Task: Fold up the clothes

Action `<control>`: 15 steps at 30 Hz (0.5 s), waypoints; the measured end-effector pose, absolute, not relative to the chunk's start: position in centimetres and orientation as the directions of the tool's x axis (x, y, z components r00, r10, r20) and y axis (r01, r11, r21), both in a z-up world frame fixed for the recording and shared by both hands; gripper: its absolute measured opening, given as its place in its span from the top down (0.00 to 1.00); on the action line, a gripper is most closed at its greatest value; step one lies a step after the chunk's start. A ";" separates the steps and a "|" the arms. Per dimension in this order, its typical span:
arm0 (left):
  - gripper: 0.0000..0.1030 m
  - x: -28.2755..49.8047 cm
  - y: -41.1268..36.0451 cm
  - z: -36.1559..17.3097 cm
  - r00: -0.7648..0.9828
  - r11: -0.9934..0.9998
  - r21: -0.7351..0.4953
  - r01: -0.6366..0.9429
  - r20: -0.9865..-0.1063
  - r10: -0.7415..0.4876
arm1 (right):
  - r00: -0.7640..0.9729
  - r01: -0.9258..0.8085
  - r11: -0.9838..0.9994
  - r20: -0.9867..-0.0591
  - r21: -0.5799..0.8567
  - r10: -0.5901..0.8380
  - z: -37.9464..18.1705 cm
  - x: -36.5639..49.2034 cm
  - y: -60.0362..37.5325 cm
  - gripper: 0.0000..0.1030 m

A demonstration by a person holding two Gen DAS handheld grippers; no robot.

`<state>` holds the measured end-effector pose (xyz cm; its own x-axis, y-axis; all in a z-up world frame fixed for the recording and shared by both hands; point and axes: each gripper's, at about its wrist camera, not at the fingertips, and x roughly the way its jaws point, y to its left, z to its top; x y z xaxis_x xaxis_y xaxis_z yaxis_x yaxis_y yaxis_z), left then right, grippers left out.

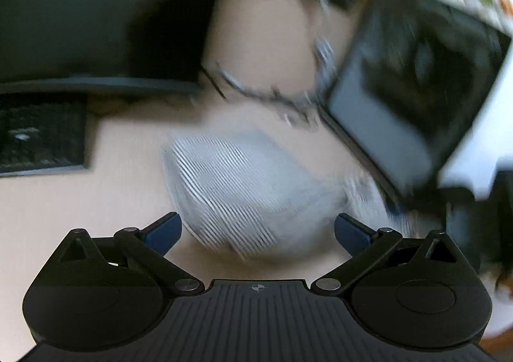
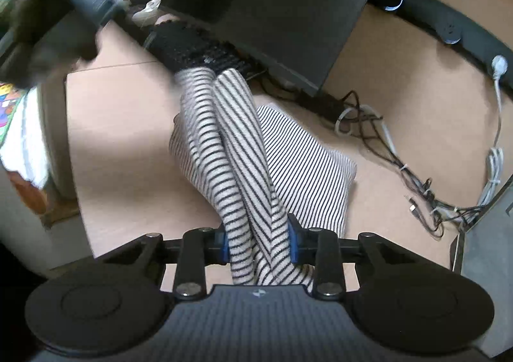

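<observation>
place: office desk — monitor (image 2: 272,2) | keyboard (image 2: 192,47) | cables (image 2: 416,176)

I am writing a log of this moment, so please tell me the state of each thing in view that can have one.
left claw: open, holds nothing, above the garment.
right claw: shut on a bunched part of the striped garment.
striped garment: partly folded on the desk, one part lifted by the right claw.
monitor: screen dark.
cables: loose and tangled on the desk.
</observation>
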<state>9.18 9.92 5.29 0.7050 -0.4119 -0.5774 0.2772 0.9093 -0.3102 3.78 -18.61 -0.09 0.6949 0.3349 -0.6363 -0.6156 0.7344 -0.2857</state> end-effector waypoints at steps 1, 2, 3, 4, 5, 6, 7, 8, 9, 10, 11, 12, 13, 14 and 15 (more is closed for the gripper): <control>0.00 10.0 10.2 5.2 0.717 0.919 -0.298 0.258 -0.578 -0.388 | 0.674 -0.633 0.723 -0.656 -0.276 0.340 -0.1 3.6 -18.5 0.71; 0.00 10.9 10.4 5.0 0.726 0.929 -0.280 0.242 -0.583 -0.364 | 0.652 -0.651 0.711 -0.676 -0.266 0.344 -0.1 3.5 -18.4 0.71; 0.01 11.9 10.2 4.5 0.728 0.936 -0.261 0.234 -0.592 -0.347 | 0.631 -0.670 0.694 -0.694 -0.264 0.346 -0.1 3.0 -18.1 0.72; 0.02 13.0 9.8 3.8 0.721 0.941 -0.243 0.236 -0.606 -0.337 | 0.611 -0.689 0.676 -0.712 -0.261 0.347 -0.1 2.6 -17.8 0.72; 0.08 13.9 9.1 2.9 0.712 0.946 -0.220 0.238 -0.623 -0.324 | 0.590 -0.707 0.660 -0.726 -0.254 0.352 0.0 2.0 -17.6 0.73; 0.19 14.6 8.4 1.9 0.697 0.948 -0.197 0.248 -0.644 -0.316 | 0.568 -0.728 0.639 -0.741 -0.249 0.359 0.4 1.4 -17.5 0.73; 0.23 15.3 7.6 0.8 0.679 0.949 -0.175 0.262 -0.665 -0.310 | 0.550 -0.749 0.614 -0.750 -0.249 0.366 1.2 0.9 -17.3 0.74; 0.27 15.7 7.2 -0.1 0.660 0.945 -0.162 0.282 -0.683 -0.314 | 0.532 -0.769 0.588 -0.760 -0.250 0.373 2.0 0.4 -17.2 0.74; 0.28 15.9 6.9 -1.0 0.639 0.939 -0.155 0.306 -0.698 -0.323 | 0.520 -0.789 0.556 -0.765 -0.261 0.379 3.3 0.1 -16.9 0.75; 0.29 16.1 6.6 -1.8 0.618 0.932 -0.147 0.330 -0.713 -0.331 | 0.520 -0.800 0.531 -0.765 -0.279 0.381 4.7 0.5 -16.7 0.75; 0.29 16.0 6.2 -2.5 0.594 0.923 -0.145 0.357 -0.727 -0.345 | 0.520 -0.809 0.507 -0.764 -0.298 0.382 6.2 1.0 -16.5 0.75; 0.29 15.9 6.2 -2.9 0.575 0.911 -0.148 0.385 -0.734 -0.362 | 0.521 -0.817 0.482 -0.762 -0.316 0.384 7.6 1.5 -16.3 0.75; 0.30 15.8 6.2 -3.1 0.558 0.899 -0.151 0.411 -0.738 -0.379 | 0.521 -0.825 0.457 -0.761 -0.333 0.385 9.0 2.0 -16.0 0.75; 0.30 15.7 6.9 -3.0 0.557 0.896 -0.165 0.413 -0.733 -0.392 | 0.527 -0.821 0.462 -0.755 -0.335 0.389 9.8 3.6 -16.0 0.75; 0.31 15.6 7.8 -2.7 0.563 0.897 -0.186 0.401 -0.722 -0.401 | 0.533 -0.815 0.477 -0.748 -0.329 0.396 10.2 5.4 -16.0 0.75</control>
<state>15.59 7.85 -2.70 0.5634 -0.4015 -0.7221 0.4012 0.8970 -0.1857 5.37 -15.99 10.19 0.5331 0.3955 -0.7479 -0.8152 0.4768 -0.3289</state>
